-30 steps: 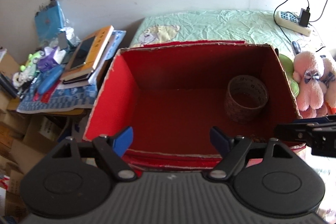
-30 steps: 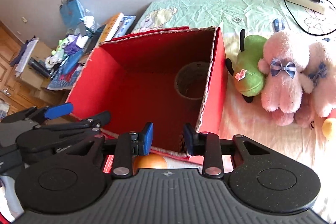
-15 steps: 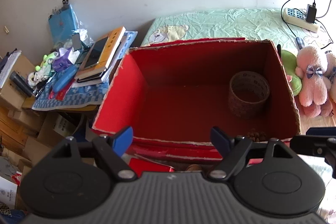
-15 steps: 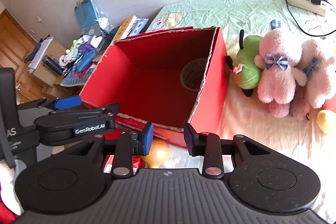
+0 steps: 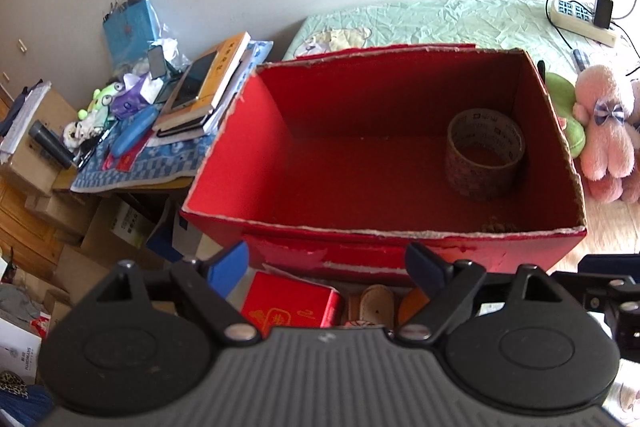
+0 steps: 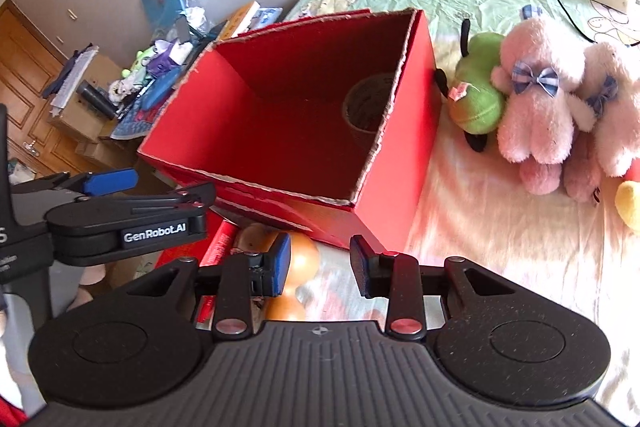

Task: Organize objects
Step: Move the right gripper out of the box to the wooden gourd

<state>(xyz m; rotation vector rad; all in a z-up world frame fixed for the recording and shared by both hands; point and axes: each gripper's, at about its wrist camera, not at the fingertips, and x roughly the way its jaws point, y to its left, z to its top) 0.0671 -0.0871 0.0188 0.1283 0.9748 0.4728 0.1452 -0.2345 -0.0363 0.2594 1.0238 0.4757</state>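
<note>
1. While both grippers hang over the near edge of the red cardboard box (image 5: pixel 248 163), I see my left gripper (image 5: pixel 326 263) with its jaws wide and nothing between them; they have just been opening further.
2. My right gripper (image 6: pixel 320 265) has its jaws narrowly apart, gripping nothing, with an orange gourd-shaped toy (image 6: pixel 300 259) lying below them on the bed.
3. Inside the box, a roll of brown tape (image 5: pixel 484 151) lies flat near the right wall.
4. Just in front of the box lies a small red carton (image 5: pixel 292 301).
5. Right of the box sit a green plush (image 6: pixel 478 99) and a pink plush (image 6: pixel 536 107), touching each other.
</note>
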